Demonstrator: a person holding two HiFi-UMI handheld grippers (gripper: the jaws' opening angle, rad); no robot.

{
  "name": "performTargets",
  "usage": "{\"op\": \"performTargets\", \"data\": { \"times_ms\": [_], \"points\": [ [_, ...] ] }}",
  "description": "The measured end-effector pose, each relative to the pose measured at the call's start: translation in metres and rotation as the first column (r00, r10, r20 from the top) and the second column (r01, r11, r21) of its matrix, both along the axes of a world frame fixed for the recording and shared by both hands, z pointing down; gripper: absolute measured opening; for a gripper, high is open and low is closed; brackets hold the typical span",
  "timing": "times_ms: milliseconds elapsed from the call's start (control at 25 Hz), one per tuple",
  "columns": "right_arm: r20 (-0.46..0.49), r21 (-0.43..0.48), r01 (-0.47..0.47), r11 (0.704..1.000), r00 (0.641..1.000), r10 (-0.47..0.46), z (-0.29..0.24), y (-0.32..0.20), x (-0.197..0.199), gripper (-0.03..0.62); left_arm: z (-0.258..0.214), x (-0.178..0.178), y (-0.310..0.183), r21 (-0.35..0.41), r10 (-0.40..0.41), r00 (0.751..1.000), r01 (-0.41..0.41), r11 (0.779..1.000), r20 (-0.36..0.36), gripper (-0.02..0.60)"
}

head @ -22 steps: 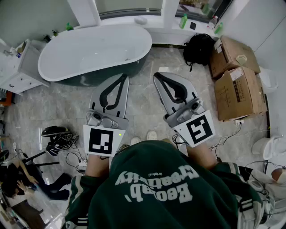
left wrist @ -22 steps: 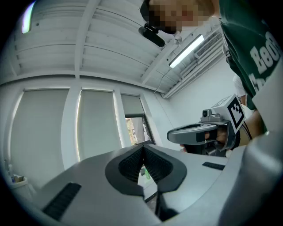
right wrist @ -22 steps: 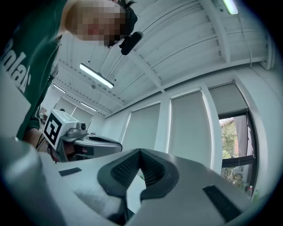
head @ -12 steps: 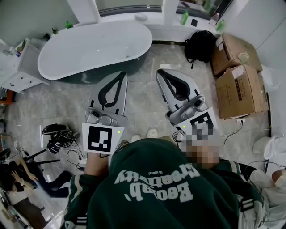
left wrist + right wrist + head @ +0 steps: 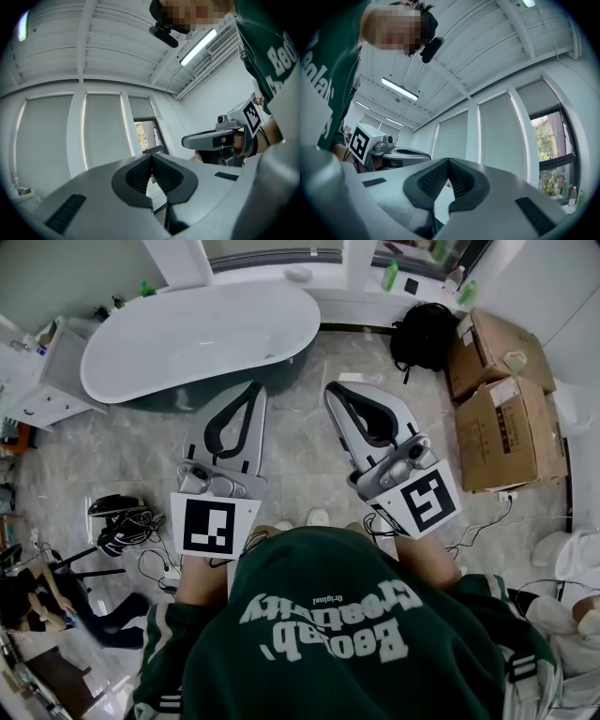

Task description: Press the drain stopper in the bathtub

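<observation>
Jaws together, empty, on left gripper (image 5: 253,392) and right gripper (image 5: 334,392). I cannot see the stopper in the bathtub (image 5: 202,338); I expect a stiff, slippery cap: press its centre.

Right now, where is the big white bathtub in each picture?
Head view: the white oval bathtub sits at the upper left.
Left gripper view: not in it.
Right gripper view: not in it.
Shared landmark: the person's dark green sweatshirt shows in all three views.
</observation>
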State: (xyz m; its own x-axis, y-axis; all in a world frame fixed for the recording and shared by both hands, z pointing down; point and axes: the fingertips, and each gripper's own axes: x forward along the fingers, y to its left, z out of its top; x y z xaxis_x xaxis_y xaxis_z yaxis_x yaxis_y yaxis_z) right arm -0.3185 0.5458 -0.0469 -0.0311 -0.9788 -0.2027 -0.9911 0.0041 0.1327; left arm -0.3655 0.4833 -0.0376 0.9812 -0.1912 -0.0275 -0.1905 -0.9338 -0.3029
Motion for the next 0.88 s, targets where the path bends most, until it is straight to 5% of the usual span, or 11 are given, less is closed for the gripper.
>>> {"op": "performTargets", "data": {
  "times_ms": [880],
  "points": [
    [0.027, 0.005, 0.007, 1.0, 1.0, -0.007, 0.011, 0.017, 0.031, 0.014, -0.001, 0.03, 0.01, -0.041, 0.029, 0.999, -0.031, 0.999, -0.029, 0.008]
  ]
}}
